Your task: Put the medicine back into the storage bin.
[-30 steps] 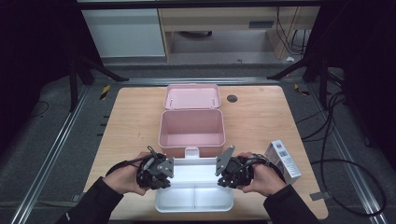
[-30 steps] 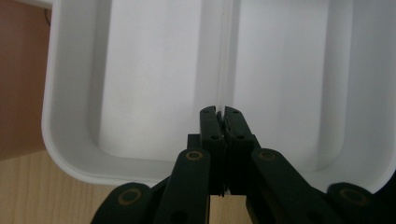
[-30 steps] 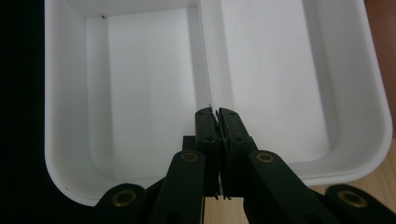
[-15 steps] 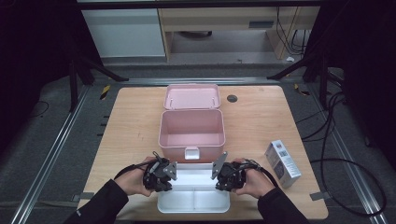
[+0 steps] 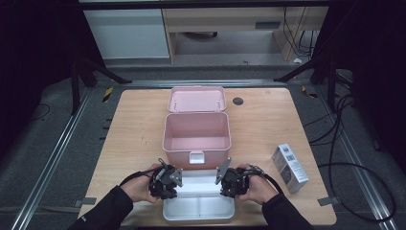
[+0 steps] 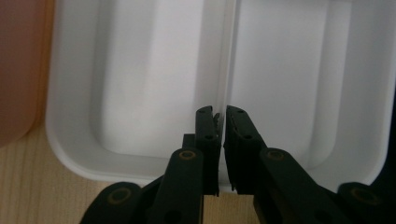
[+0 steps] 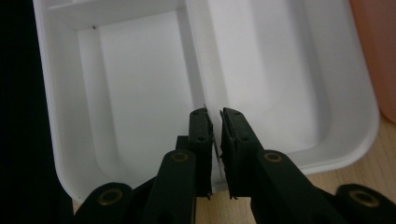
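A white two-compartment tray (image 5: 198,212) lies on the table just in front of an open pink box (image 5: 196,136). My left gripper (image 5: 175,184) is at the tray's left rim and my right gripper (image 5: 224,184) at its right rim, both where the divider meets the wall. In the left gripper view the jaws of the left gripper (image 6: 221,112) straddle the tray's rim (image 6: 60,140) with a thin gap. The right gripper (image 7: 213,113) stands the same way over the tray's rim (image 7: 355,140). Both pairs of jaws have just been opening, with the rim still between them and no visible press.
The pink box's lid (image 5: 197,99) lies open flat behind it. A small white carton (image 5: 289,167) lies at the right of the table. A dark round grommet (image 5: 238,101) sits at the back right. The pink box (image 6: 16,70) is close beside the tray.
Both hands sank toward the table's front edge with the tray, which came down from in front of the pink box onto the table.
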